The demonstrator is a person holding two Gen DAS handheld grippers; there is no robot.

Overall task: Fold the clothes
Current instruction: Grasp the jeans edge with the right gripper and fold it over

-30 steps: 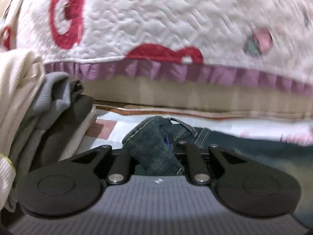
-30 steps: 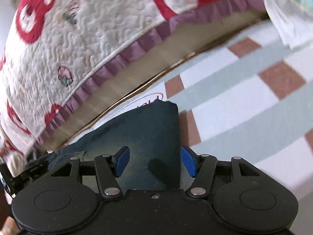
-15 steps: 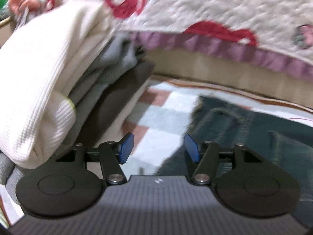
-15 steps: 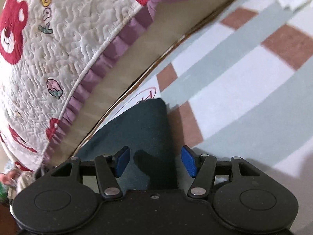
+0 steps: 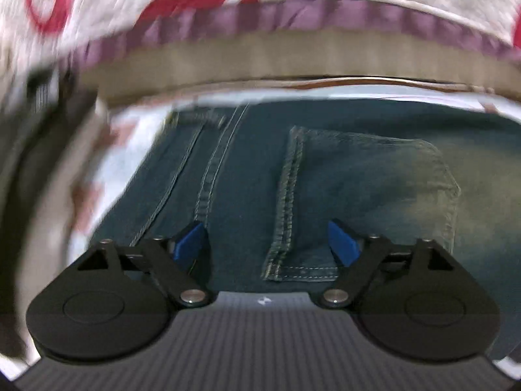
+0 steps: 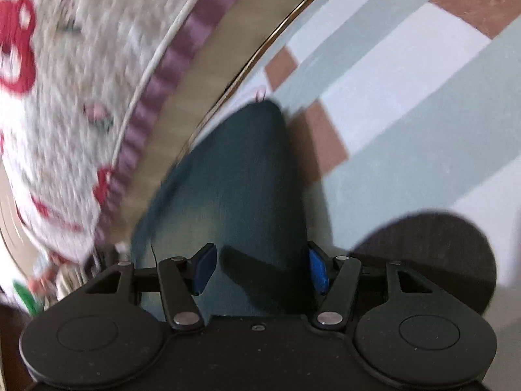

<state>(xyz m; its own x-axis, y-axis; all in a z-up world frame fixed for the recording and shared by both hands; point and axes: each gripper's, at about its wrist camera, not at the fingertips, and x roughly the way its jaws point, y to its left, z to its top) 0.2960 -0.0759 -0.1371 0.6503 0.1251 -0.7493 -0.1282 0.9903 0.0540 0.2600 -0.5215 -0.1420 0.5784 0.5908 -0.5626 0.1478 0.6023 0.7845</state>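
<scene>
A pair of dark blue jeans point(image 5: 358, 176) lies flat on the checked sheet, back pocket and seams facing up. My left gripper point(image 5: 267, 238) hovers close over the seat of the jeans. Its jaws are opening wide, and the blue pads point(image 5: 190, 239) touch nothing. In the right wrist view a narrow end of the jeans point(image 6: 247, 169) runs away from me toward the quilt. My right gripper point(image 6: 260, 268) is open and straddles that denim from above. One blue pad point(image 6: 317, 270) sits at the cloth's right edge, not pressing on it.
A quilted white cover with red bears and a purple frill point(image 5: 293, 16) point(image 6: 97, 65) hangs over the far side. The checked sheet point(image 6: 407, 114) stretches to the right. A blurred pile of folded clothes point(image 5: 35, 169) stands at the left of the jeans.
My left gripper let go of the bunched denim, opened wide and sank over the flat jeans. The right gripper dropped a little toward the denim end, still open.
</scene>
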